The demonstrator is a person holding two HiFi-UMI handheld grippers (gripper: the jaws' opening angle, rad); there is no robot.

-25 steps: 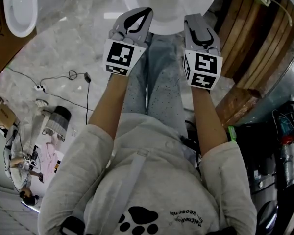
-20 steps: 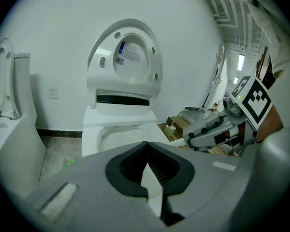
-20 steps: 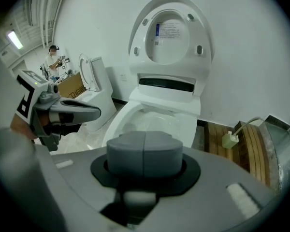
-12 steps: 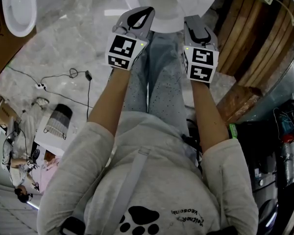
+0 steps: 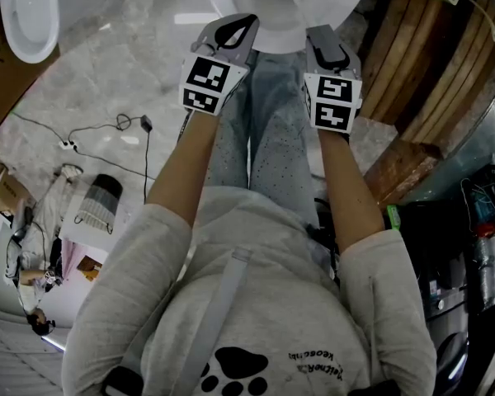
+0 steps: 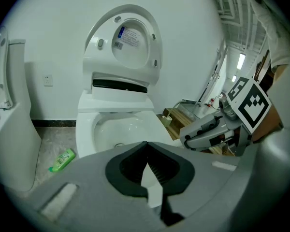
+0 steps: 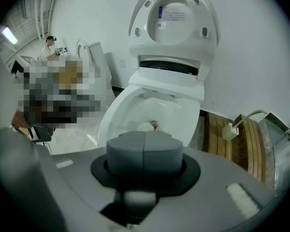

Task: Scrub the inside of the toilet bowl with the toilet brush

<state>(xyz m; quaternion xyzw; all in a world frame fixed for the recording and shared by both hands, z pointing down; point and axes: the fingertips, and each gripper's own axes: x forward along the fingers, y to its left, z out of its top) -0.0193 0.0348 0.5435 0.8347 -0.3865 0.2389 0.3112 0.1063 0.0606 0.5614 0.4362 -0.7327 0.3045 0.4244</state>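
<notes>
- While the person stands facing the toilet bowl (image 5: 289,23) at the top centre of the head view, both grippers are held side by side just below its front rim, above the person's legs (image 5: 264,139).
- The left gripper (image 6: 145,145) has its jaw tips touching. A hollow lined with black pads is left between them, with nothing in it and the white bowl showing through.
- The right gripper (image 7: 144,151) has its grey pads pressed together along a seam, holding nothing.
- The bowl sits in the middle of both gripper views, with its lid (image 6: 128,37) raised upright at the back.
- A green bottle (image 6: 63,160) lies on the floor at the lower left of the left gripper view, near the bowl's base.
- A wooden platform (image 5: 429,73) fills the upper right of the head view.
- A second toilet (image 5: 29,15) stands at the upper left, and a black cable (image 5: 107,130) trails across the floor below it.
</notes>
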